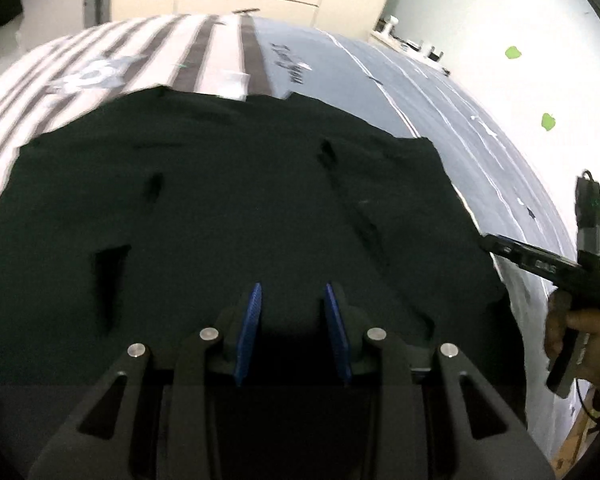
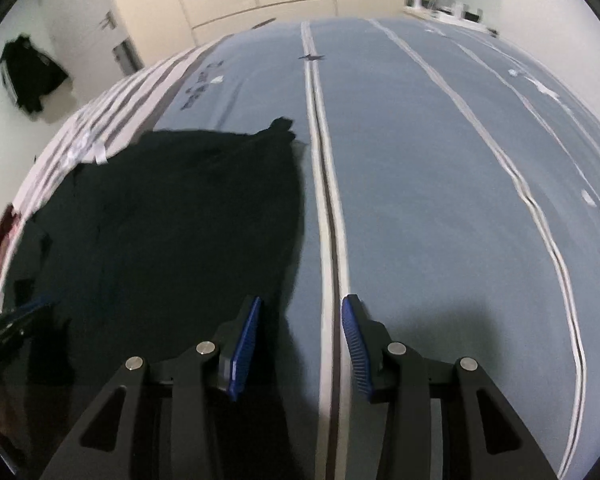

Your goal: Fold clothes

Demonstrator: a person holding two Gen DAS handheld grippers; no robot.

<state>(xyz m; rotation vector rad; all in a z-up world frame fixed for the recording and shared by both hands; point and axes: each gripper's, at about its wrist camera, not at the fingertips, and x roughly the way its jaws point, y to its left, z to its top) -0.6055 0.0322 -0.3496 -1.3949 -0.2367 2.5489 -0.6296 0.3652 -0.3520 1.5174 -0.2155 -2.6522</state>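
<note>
- Black garment: spread flat on the bed, over the striped and blue-grey sheet; a few creases across it.
- Left gripper: low over the garment's near part, pointing forward; blue fingers apart, nothing between them.
- Right gripper: at the garment's right edge, over bare sheet; fingers apart, empty.
- Right hand: wrapped round the gripper's handle, seen from the left wrist view.
</note>
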